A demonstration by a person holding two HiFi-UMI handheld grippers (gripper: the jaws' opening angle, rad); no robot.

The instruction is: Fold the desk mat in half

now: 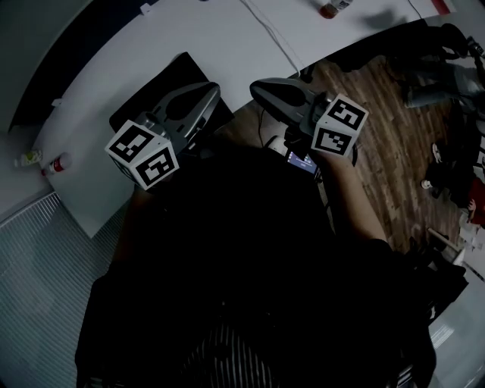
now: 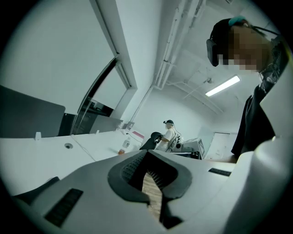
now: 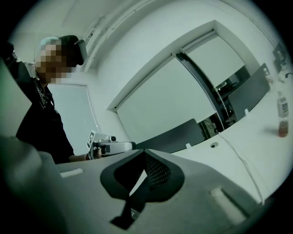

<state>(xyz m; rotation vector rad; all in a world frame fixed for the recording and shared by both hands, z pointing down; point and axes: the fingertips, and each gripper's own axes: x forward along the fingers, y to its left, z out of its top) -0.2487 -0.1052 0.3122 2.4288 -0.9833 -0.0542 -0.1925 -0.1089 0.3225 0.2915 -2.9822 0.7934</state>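
The black desk mat point(image 1: 168, 77) lies flat on the white table point(image 1: 114, 68), just beyond my grippers; a dark corner of it point(image 2: 33, 192) shows low in the left gripper view. Both grippers are held close to the person's body, over the table's near edge. The left gripper point(image 1: 209, 91) hangs above the mat's near corner, jaws together with nothing between them. Beside it the right gripper point(image 1: 259, 86) points at the table edge, also shut and empty. Through each pair of jaws I see only a small hollow point(image 2: 147, 170) point(image 3: 143, 172).
A thin cable point(image 1: 274, 36) runs across the table. A bottle point(image 1: 332, 7) stands at its far end, and small bottles point(image 1: 45, 163) sit near the left edge. Wooden floor point(image 1: 379, 136) lies to the right. Another person point(image 2: 170, 135) stands far off.
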